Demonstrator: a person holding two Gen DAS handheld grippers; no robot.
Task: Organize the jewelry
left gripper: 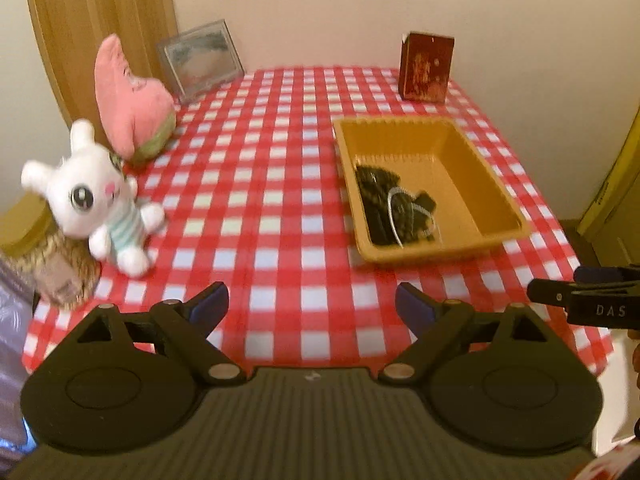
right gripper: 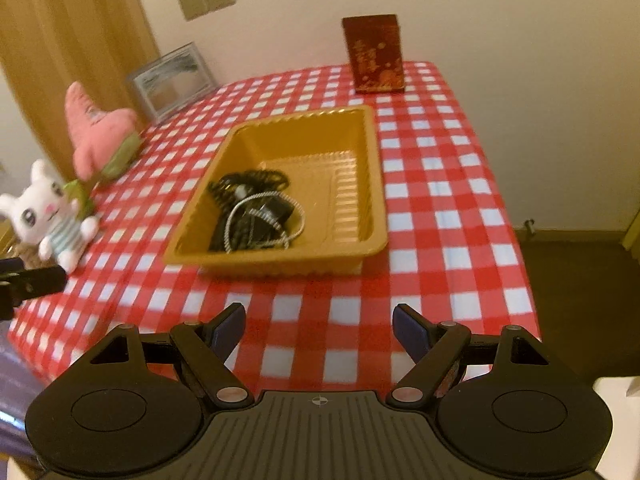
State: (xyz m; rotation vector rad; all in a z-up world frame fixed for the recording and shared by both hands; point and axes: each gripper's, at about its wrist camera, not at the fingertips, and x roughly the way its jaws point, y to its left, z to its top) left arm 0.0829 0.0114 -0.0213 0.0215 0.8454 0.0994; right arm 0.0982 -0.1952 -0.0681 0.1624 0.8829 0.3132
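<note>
A yellow plastic tray point(left gripper: 496, 196) point(right gripper: 372, 184) sits on the red-and-white checked tablecloth. Inside it lies a tangle of dark jewelry with a silver chain point(left gripper: 396, 208) point(right gripper: 256, 212), bunched toward the tray's near left corner. My left gripper point(left gripper: 312, 308) hangs open over the near edge of the table, left of the tray, nothing between its fingers. My right gripper point(right gripper: 318, 330) is open too and empty, in front of the tray. Each gripper's tip shows at the edge of the other's view: the right one point(left gripper: 584, 292), the left one point(right gripper: 28, 280).
A white bunny plush point(left gripper: 96, 204) point(right gripper: 48, 216) and a pink star plush point(left gripper: 132, 100) point(right gripper: 100, 132) stand along the table's left side. A framed picture point(left gripper: 200, 60) point(right gripper: 172, 80) and a red box point(left gripper: 426, 68) point(right gripper: 376, 56) stand at the back by the wall.
</note>
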